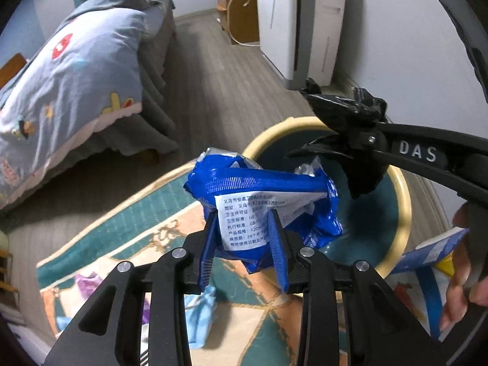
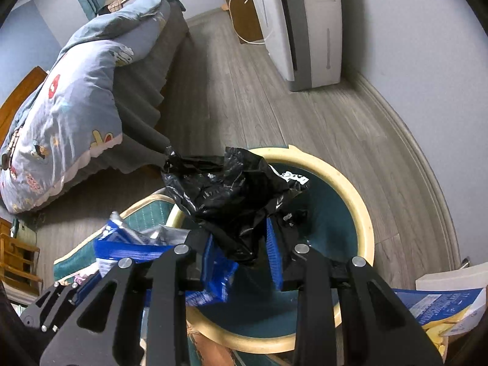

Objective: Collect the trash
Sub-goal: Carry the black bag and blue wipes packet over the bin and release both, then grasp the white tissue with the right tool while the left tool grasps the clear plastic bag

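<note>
The left gripper (image 1: 244,238) is clamped on a crumpled blue wrapper (image 1: 262,195), held over the near rim of a round bin (image 1: 402,213). The right gripper (image 2: 241,244) pinches a crumpled black plastic bag (image 2: 225,189) above the same bin (image 2: 360,213). Under the bin lies a patterned rug (image 1: 146,231). Farther off stand a bed (image 2: 91,97) and a white appliance (image 2: 305,24).

Glossy blue plastic wrapper (image 1: 262,210), crinkled black plastic bag (image 2: 231,195).
</note>
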Demonstrator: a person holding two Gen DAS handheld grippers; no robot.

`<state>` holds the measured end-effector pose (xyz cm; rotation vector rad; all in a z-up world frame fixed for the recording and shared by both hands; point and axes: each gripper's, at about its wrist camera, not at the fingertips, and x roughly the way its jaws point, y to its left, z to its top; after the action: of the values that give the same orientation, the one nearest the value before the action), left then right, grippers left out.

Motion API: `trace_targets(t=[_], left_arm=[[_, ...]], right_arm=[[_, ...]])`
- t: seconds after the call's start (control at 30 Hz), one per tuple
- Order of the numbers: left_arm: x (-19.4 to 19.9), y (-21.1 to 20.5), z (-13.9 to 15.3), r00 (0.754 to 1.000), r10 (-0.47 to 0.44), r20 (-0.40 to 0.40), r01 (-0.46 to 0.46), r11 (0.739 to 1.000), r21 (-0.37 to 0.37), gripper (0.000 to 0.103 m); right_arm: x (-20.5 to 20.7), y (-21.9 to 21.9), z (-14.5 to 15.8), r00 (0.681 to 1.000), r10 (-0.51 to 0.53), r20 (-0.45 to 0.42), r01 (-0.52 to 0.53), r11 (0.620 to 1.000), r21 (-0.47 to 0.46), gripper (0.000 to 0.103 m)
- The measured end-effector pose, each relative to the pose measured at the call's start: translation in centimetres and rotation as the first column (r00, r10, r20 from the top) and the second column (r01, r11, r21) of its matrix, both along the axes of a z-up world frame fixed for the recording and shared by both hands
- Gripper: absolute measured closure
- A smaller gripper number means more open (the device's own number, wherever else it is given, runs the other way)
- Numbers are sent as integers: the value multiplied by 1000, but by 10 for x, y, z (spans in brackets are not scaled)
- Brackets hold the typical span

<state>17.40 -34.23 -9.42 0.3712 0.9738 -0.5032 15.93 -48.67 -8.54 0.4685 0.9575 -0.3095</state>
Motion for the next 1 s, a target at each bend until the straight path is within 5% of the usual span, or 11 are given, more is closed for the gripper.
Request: trace_targets(t=[0.2, 0.5, 0.7, 1.0], left_arm=[[1, 7, 0, 1000, 16, -4, -16, 1000, -16, 60], [-7, 52, 18, 996, 82, 23, -80, 994, -69, 30], [-12, 105, 33, 988, 143, 63, -138, 988, -75, 18], [-11, 187, 48, 964, 240, 117, -238, 971, -36, 15]], right_arm=[[1, -2, -1, 1000, -9, 1, 9, 1000, 20, 56], [0, 10, 11, 1000, 14, 17, -14, 1000, -6, 25], [3, 29, 21, 997, 64, 31, -63, 998, -31, 16], [14, 66, 30, 987, 154, 38, -150, 984, -93, 11]])
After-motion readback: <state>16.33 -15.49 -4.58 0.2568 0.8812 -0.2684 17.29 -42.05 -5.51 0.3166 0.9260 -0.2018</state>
